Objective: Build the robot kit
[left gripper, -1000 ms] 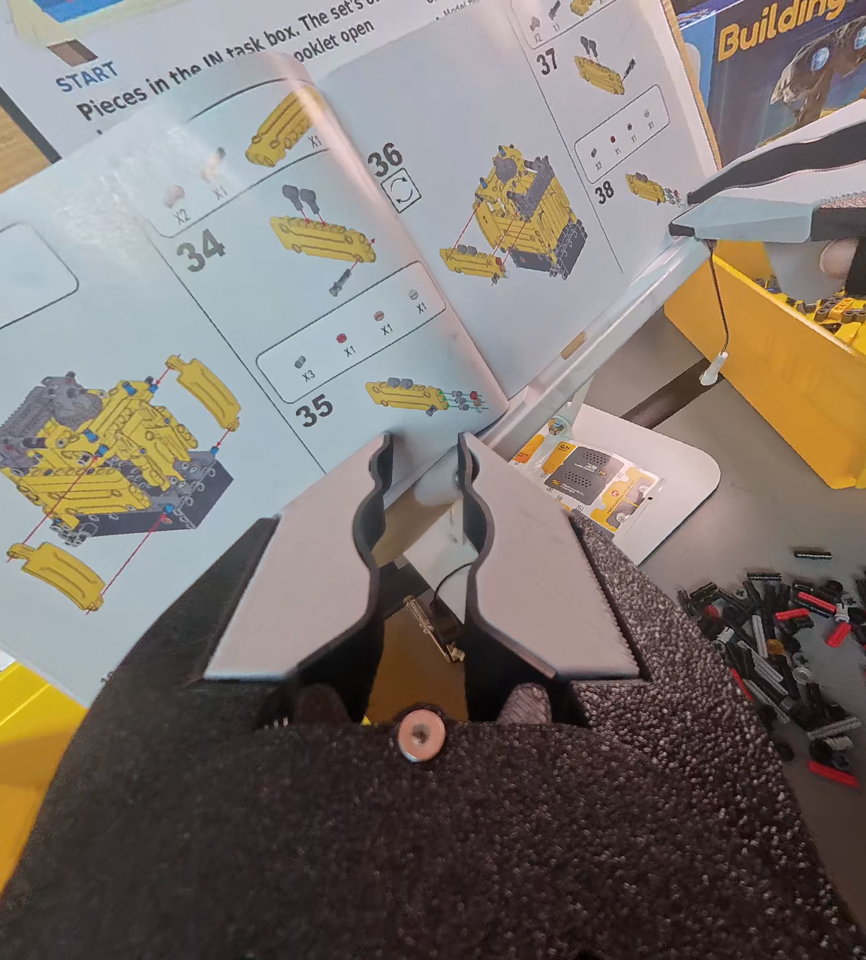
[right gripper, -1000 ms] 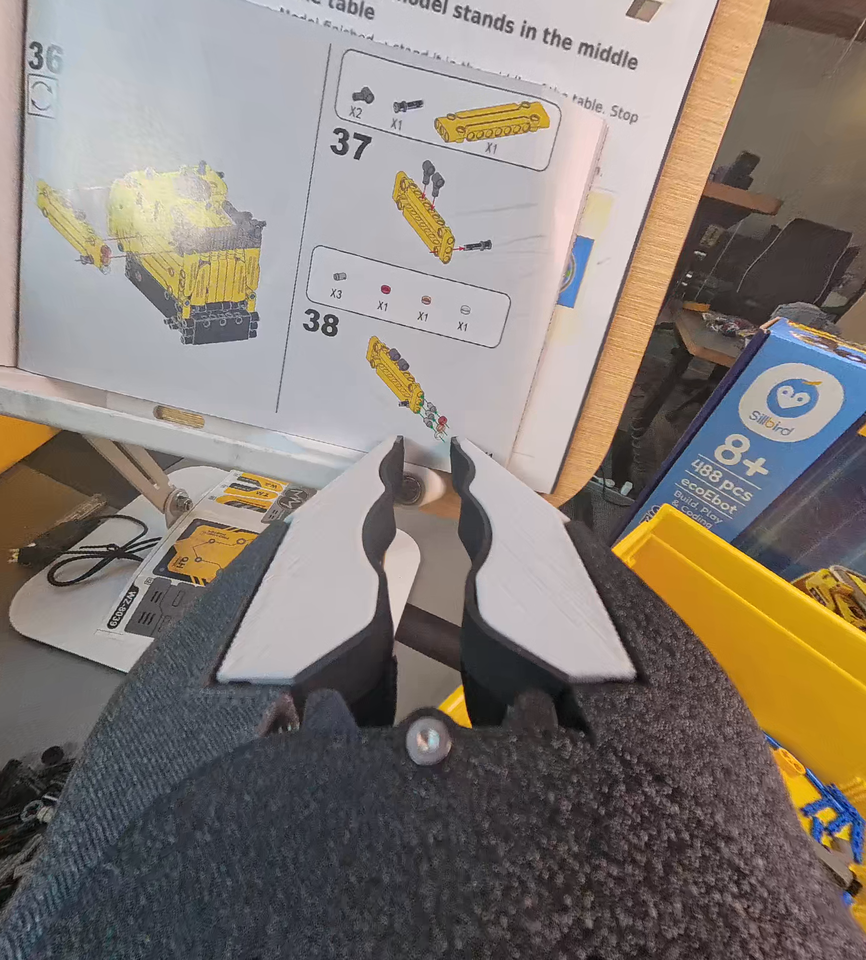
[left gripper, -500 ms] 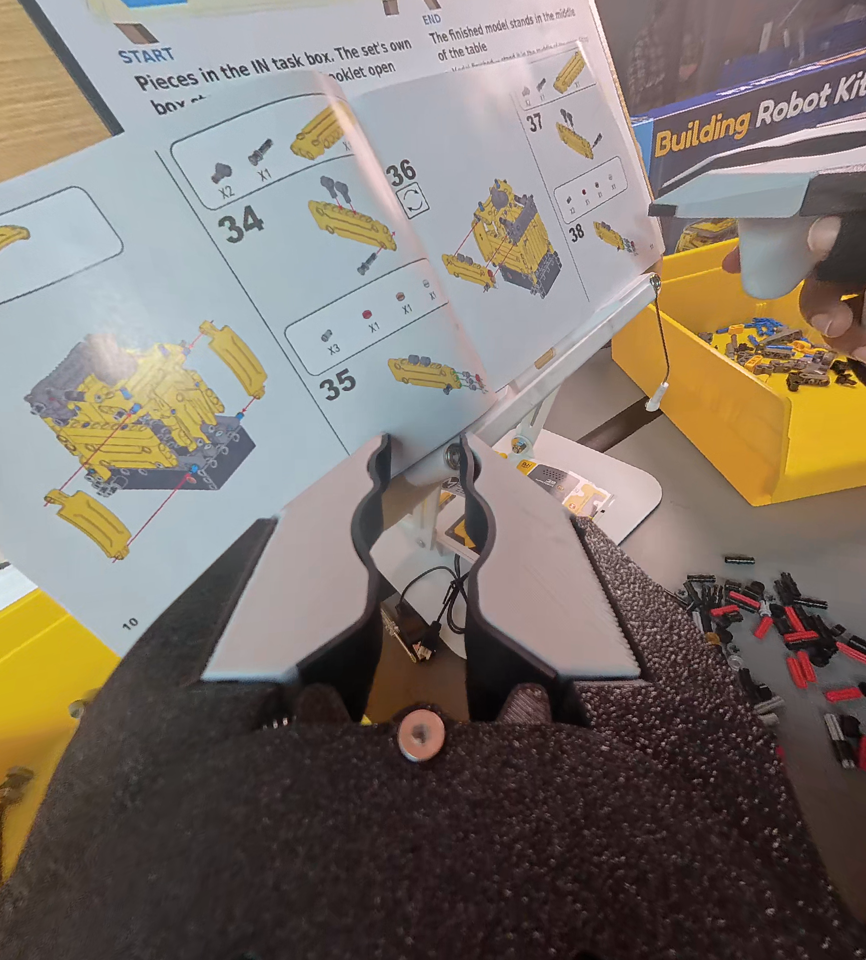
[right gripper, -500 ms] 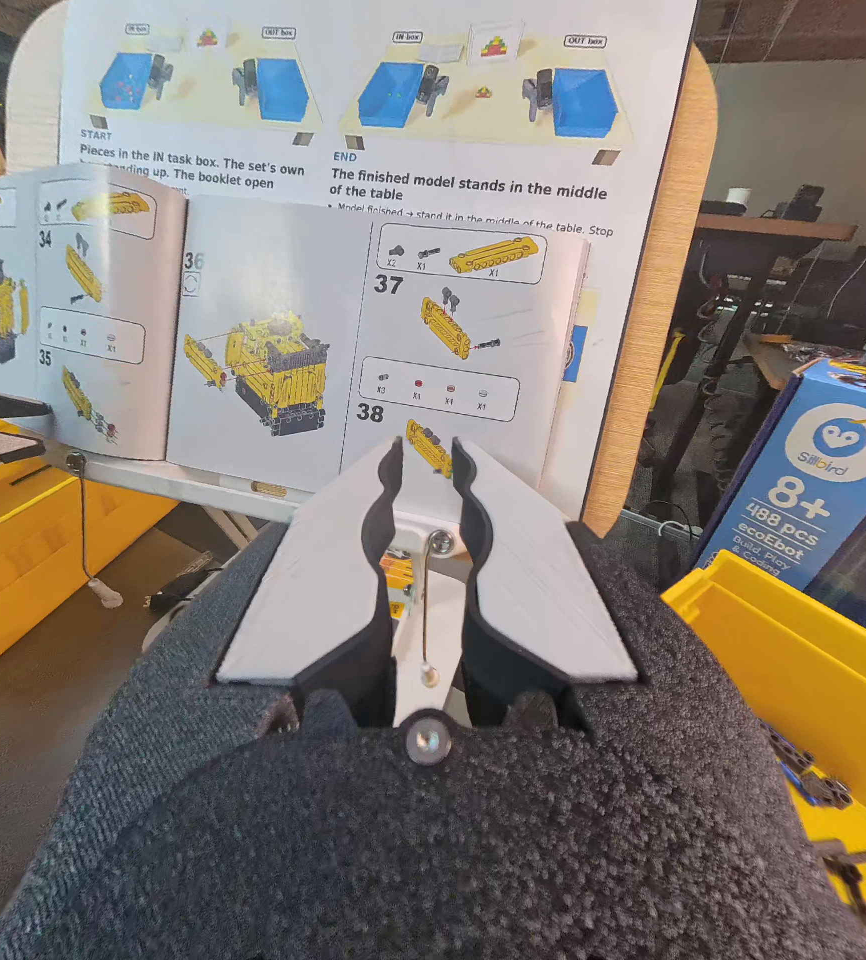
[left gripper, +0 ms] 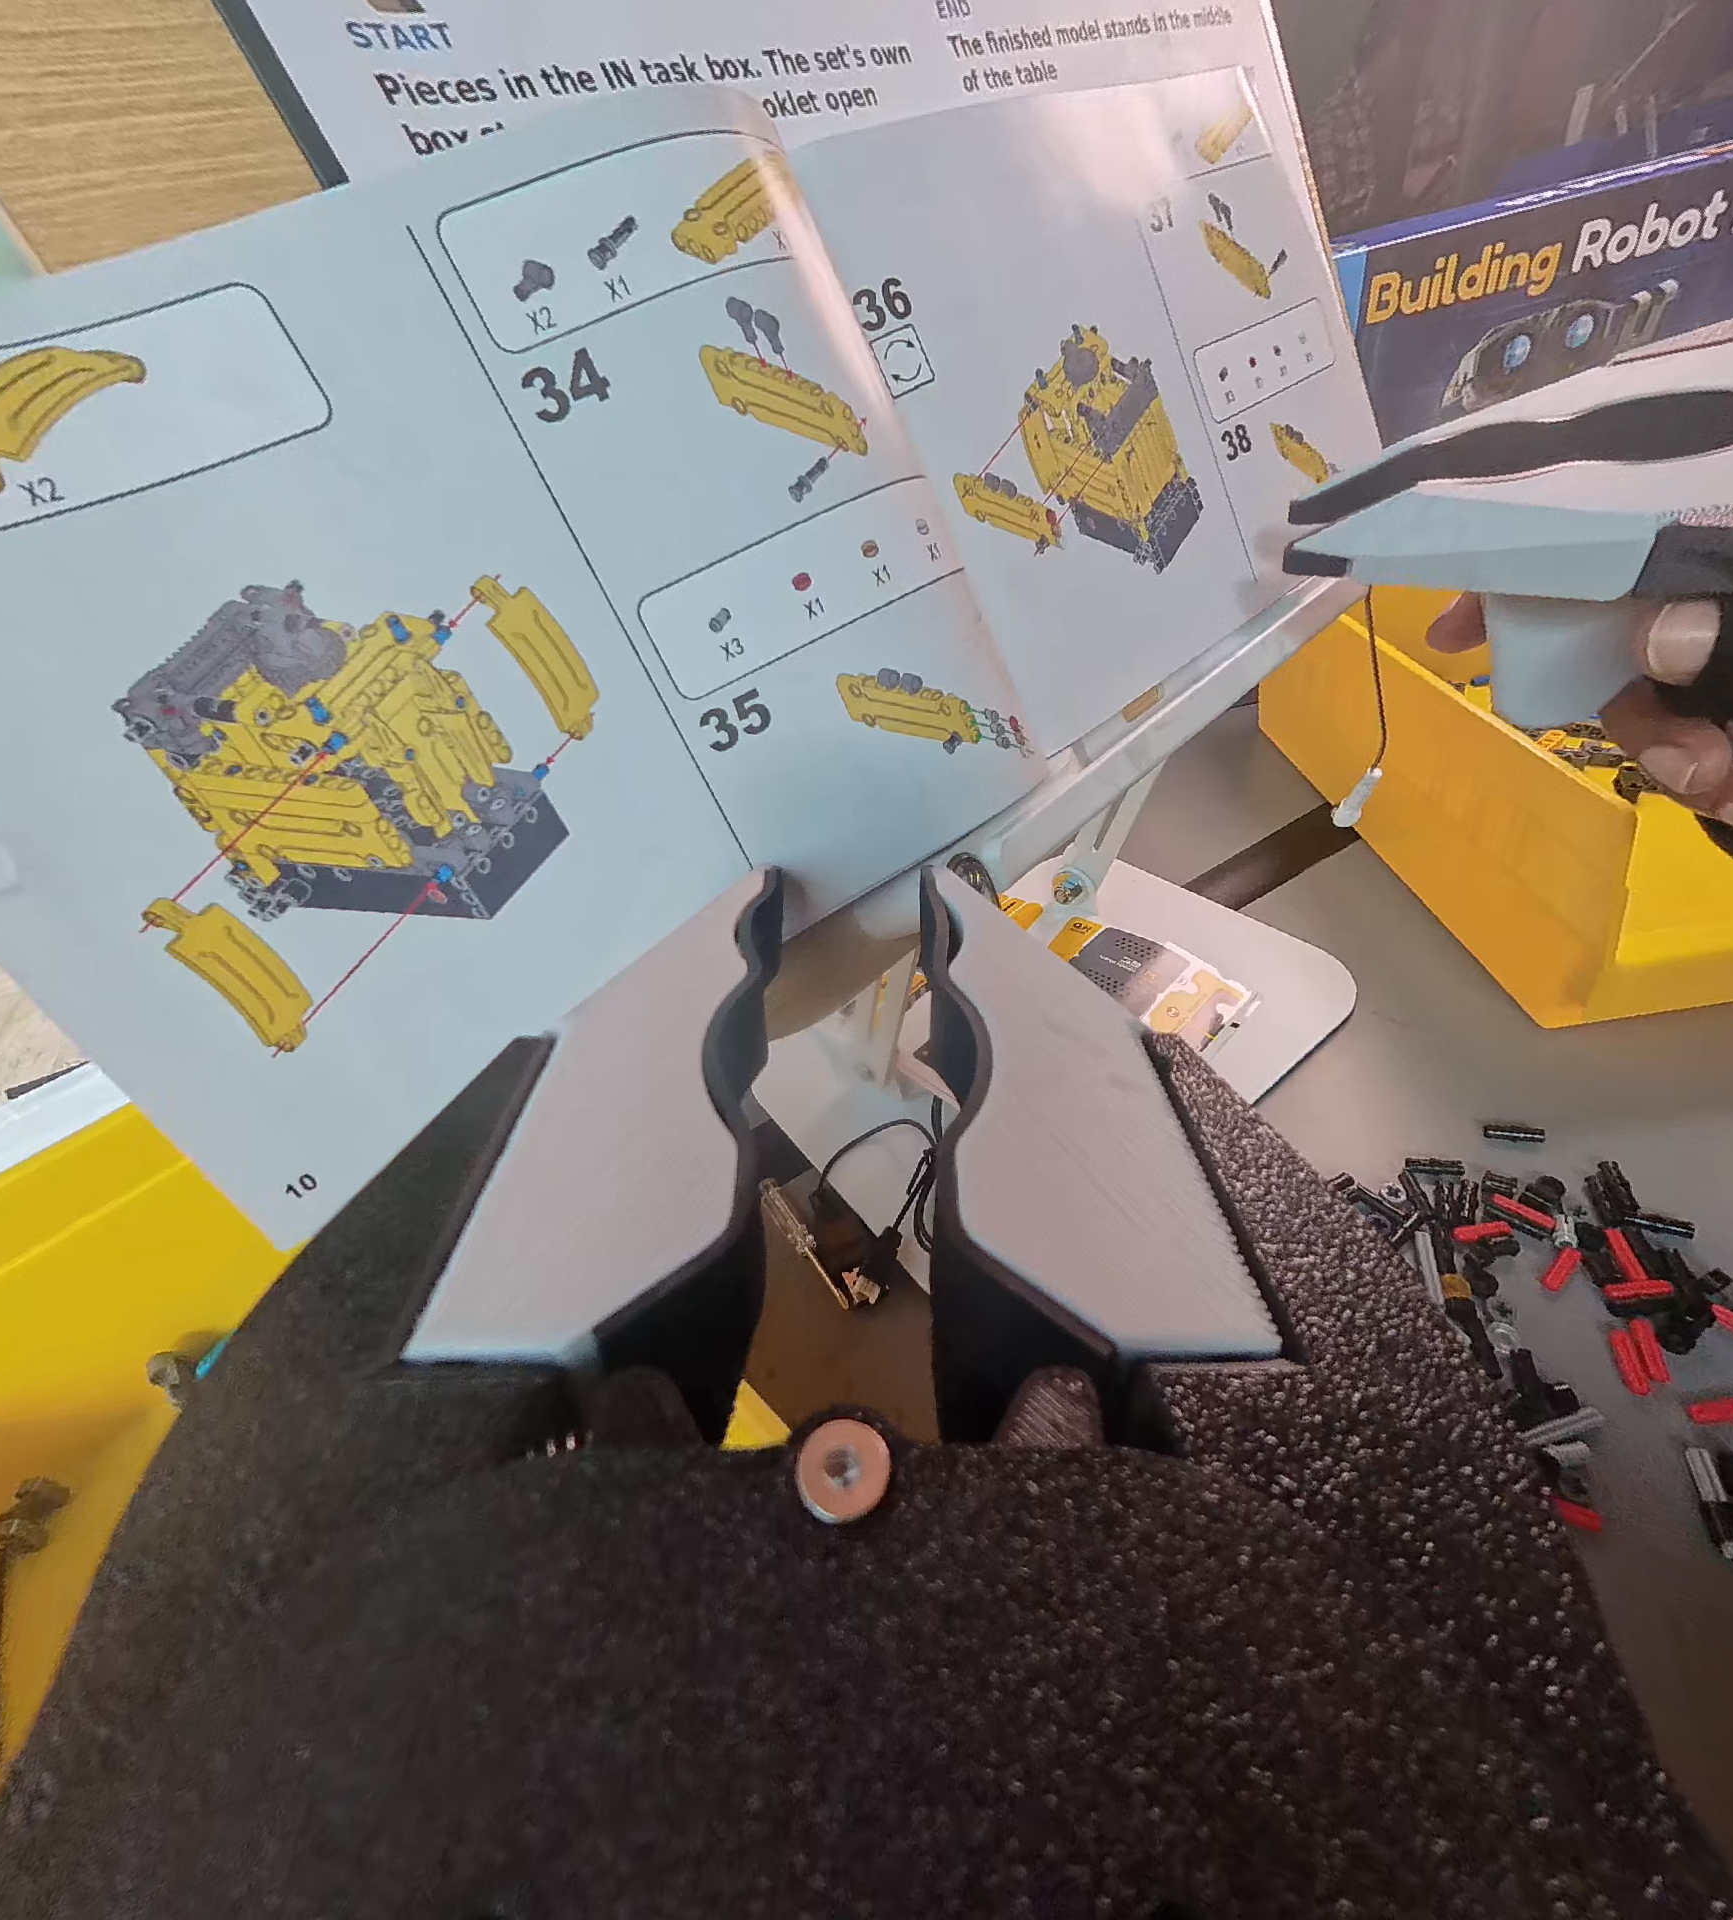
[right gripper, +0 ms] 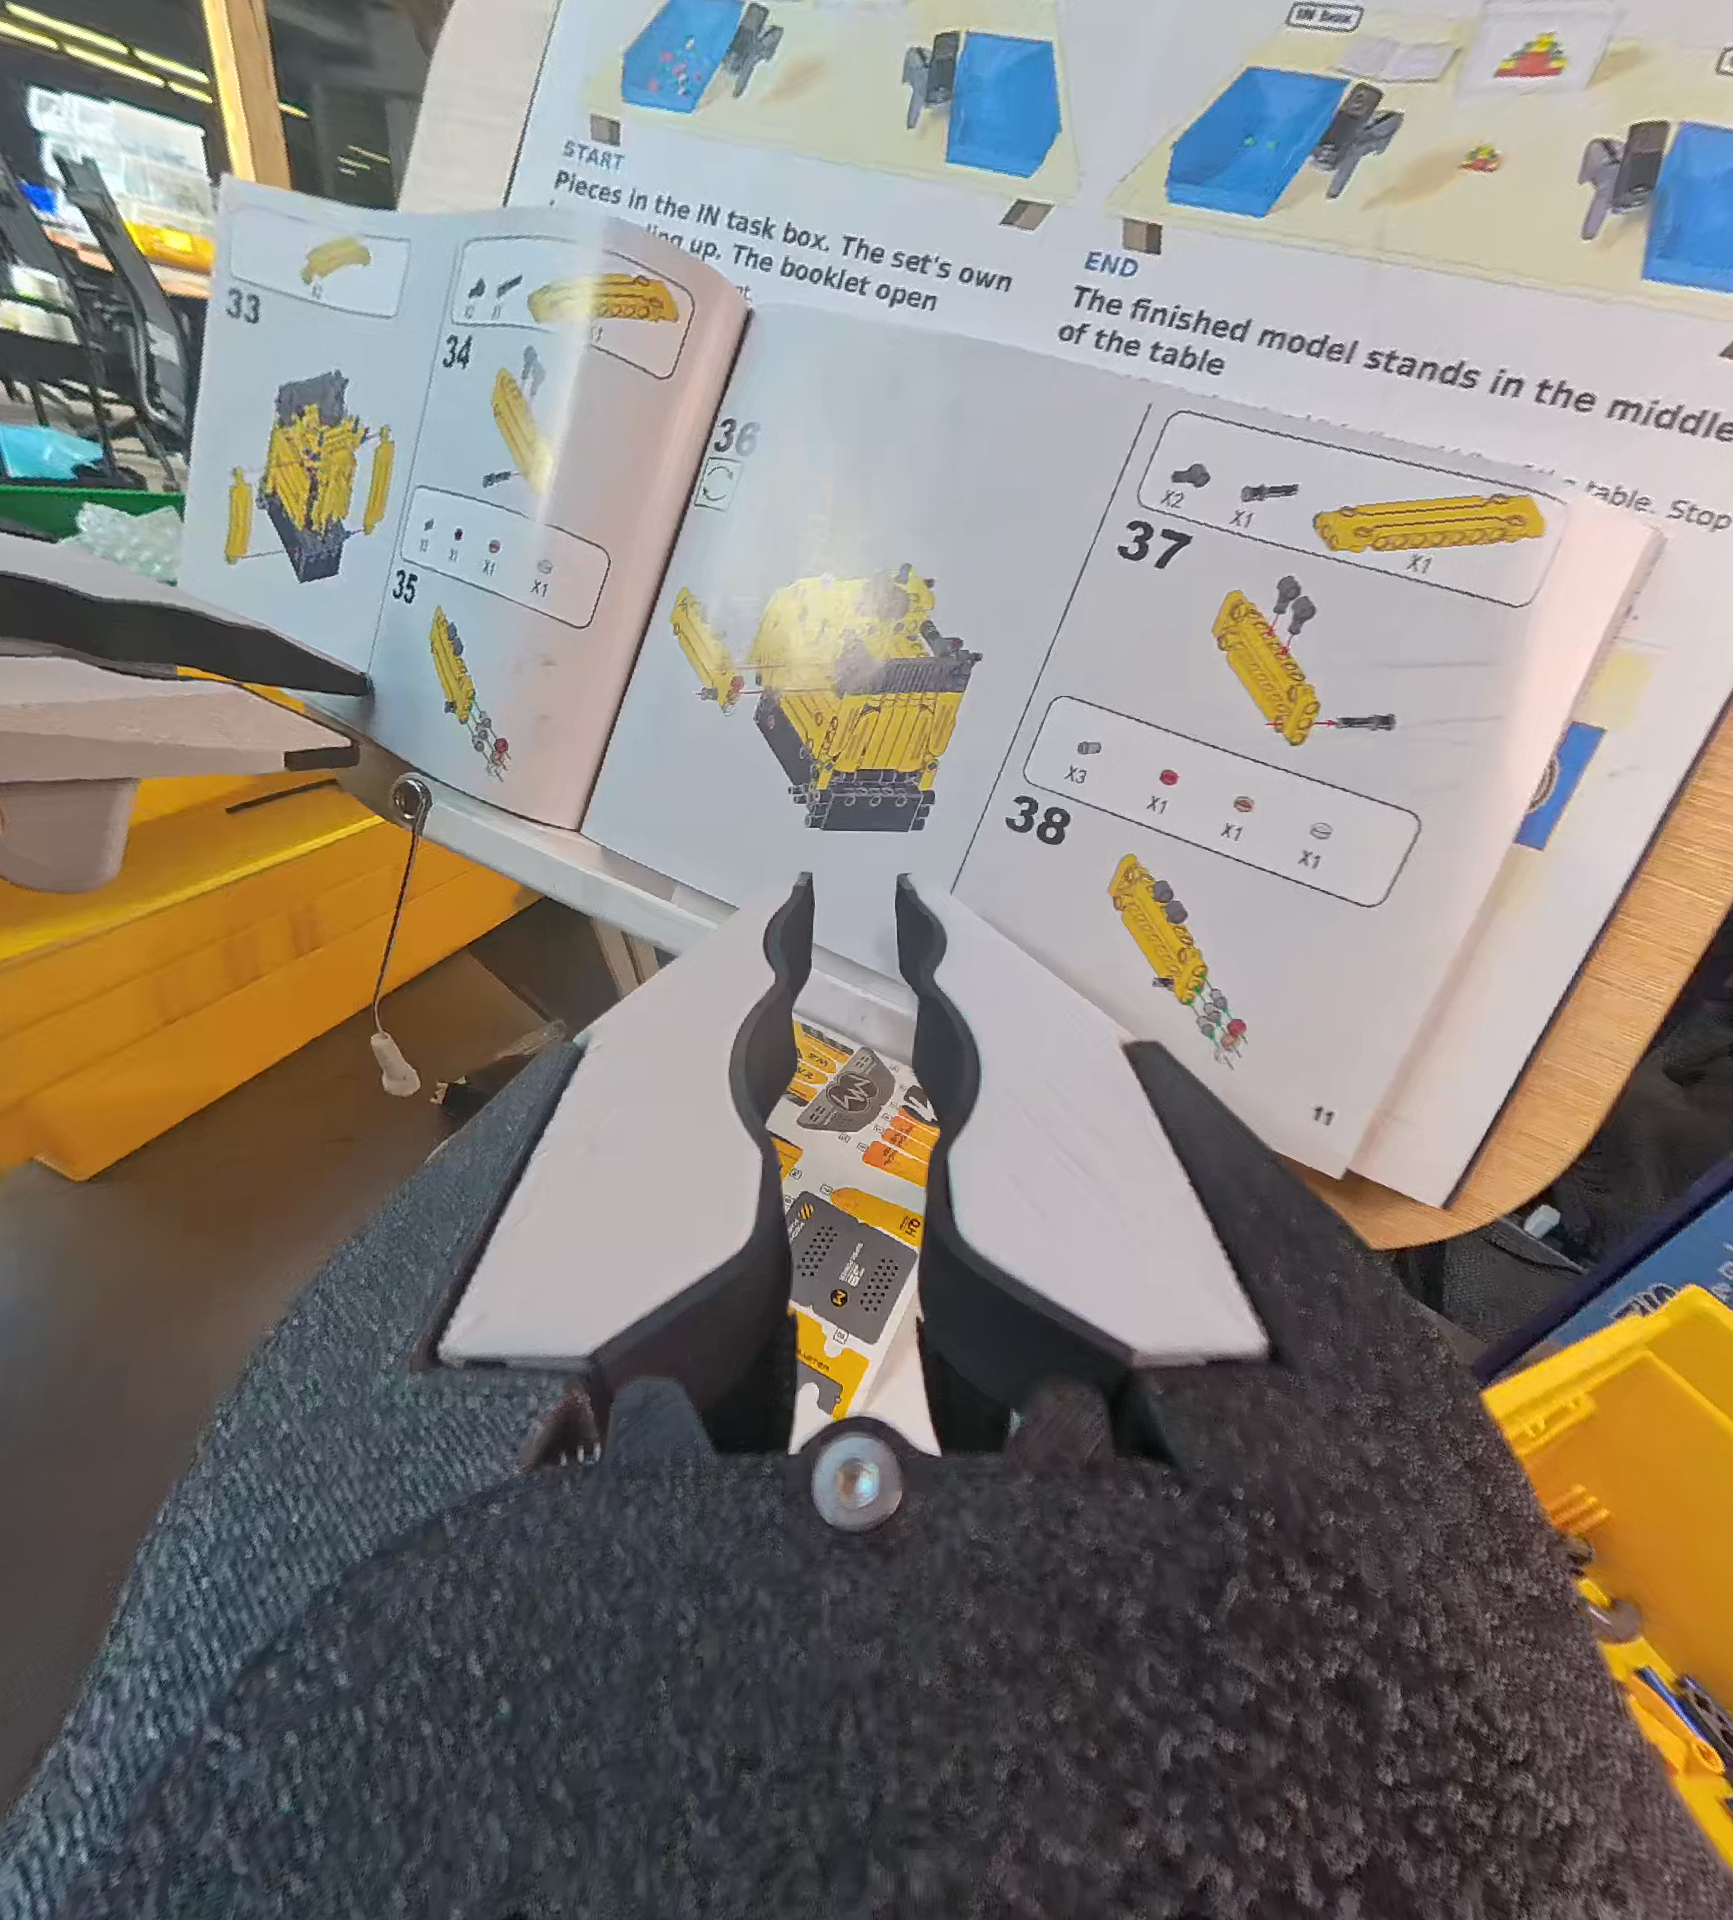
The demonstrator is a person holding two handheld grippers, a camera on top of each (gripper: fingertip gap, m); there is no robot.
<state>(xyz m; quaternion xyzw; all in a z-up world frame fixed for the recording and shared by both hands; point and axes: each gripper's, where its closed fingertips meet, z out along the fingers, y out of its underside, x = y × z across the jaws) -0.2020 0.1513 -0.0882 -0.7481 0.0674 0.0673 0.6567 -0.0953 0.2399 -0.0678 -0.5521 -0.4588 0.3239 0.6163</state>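
Holding both tongs slightly parted and empty, I point my left tongs and right tongs at the lower edge of an open instruction booklet on a metal stand. Loose black and red pins lie right of my left tongs on the table.

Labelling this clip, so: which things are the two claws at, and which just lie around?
At the claws: left claw, open, tips by the lower edge of the booklet; right claw, open, facing the same booklet on its stand.
Lying around: black and red pins; yellow bin; kit box; sticker sheet on the stand's base.
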